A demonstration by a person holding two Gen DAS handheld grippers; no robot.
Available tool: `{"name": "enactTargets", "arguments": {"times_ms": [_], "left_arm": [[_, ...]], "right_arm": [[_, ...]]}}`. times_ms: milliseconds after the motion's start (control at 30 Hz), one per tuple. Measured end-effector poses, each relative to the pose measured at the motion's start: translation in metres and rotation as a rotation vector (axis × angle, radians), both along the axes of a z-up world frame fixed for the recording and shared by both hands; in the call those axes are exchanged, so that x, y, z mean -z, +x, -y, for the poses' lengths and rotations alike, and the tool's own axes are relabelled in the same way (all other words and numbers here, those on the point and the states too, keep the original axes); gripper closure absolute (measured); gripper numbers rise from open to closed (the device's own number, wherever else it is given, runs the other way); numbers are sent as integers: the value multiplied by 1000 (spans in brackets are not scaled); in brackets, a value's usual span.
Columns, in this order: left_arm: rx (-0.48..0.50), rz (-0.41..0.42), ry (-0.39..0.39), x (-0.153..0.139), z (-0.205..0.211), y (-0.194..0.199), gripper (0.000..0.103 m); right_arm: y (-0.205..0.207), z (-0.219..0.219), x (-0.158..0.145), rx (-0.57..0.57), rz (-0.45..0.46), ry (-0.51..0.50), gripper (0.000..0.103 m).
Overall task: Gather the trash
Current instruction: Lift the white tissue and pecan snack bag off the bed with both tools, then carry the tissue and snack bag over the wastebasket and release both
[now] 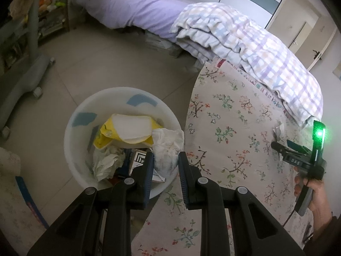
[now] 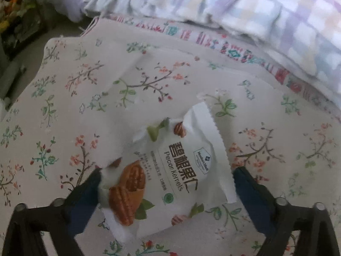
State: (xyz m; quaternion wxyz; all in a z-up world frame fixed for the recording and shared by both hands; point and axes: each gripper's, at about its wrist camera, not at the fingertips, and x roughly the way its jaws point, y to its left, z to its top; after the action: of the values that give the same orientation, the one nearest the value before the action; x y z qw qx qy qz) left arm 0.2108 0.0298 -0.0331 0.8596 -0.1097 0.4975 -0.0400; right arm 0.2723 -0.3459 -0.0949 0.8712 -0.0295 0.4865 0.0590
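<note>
While its jaws stand spread wide, the right hand-held gripper [image 2: 167,183] straddles a white pecan kernel packet [image 2: 168,175] low in the right wrist frame; the left finger [image 2: 85,194] looks to touch the packet's crumpled lower-left edge, the right one sits just beside its serrated edge, and neither visibly presses it. The packet lies flat on the floral cloth [image 2: 85,85], its long axis running from the lower left of the frame to the upper right, with the torn, zigzag end pointing toward the upper right and the printed pecans toward the lower left. Beyond the cloth, a checked quilt [image 2: 255,10] fills the top of the frame.

In the left wrist view, the left hand-held gripper [image 1: 165,160] has its jaws drawn in as far as they go, with nothing between them, and hovers at the near rim of a white bin [image 1: 74,149] on the tiled floor [image 1: 96,64]. The bin holds crumpled tissues [image 1: 106,162] and a yellow wrapper [image 1: 106,132]. At the right edge, a hand [image 1: 315,194] grips the other tool.
</note>
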Motion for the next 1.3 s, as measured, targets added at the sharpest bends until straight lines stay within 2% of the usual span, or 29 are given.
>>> {"name": "enactTargets", "arguments": {"times_ms": [67, 300, 633, 967, 1000, 1067, 1133, 1300], "left_arm": [[7, 2, 5, 0, 3, 0, 79], [23, 15, 14, -4, 6, -2, 78], [-14, 27, 11, -8, -21, -4, 78], [-64, 13, 50, 3, -59, 3, 78], [-58, 14, 57, 3, -61, 4, 75], [-40, -18, 55, 8, -65, 8, 58], [-62, -44, 63, 13, -71, 8, 30], [-128, -58, 62, 14, -91, 2, 20]], "right_arm": [[-5, -4, -4, -16, 10, -11, 17], [-13, -11, -22, -35, 13, 14, 29], [-27, -41, -51, -87, 30, 93, 31], [-31, -119, -74, -211, 47, 142, 31], [-31, -126, -74, -223, 45, 143, 31], [-32, -143, -74, -246, 38, 148, 31], [-33, -159, -72, -265, 27, 159, 31], [-33, -196, -66, -298, -6, 202, 31]]}}
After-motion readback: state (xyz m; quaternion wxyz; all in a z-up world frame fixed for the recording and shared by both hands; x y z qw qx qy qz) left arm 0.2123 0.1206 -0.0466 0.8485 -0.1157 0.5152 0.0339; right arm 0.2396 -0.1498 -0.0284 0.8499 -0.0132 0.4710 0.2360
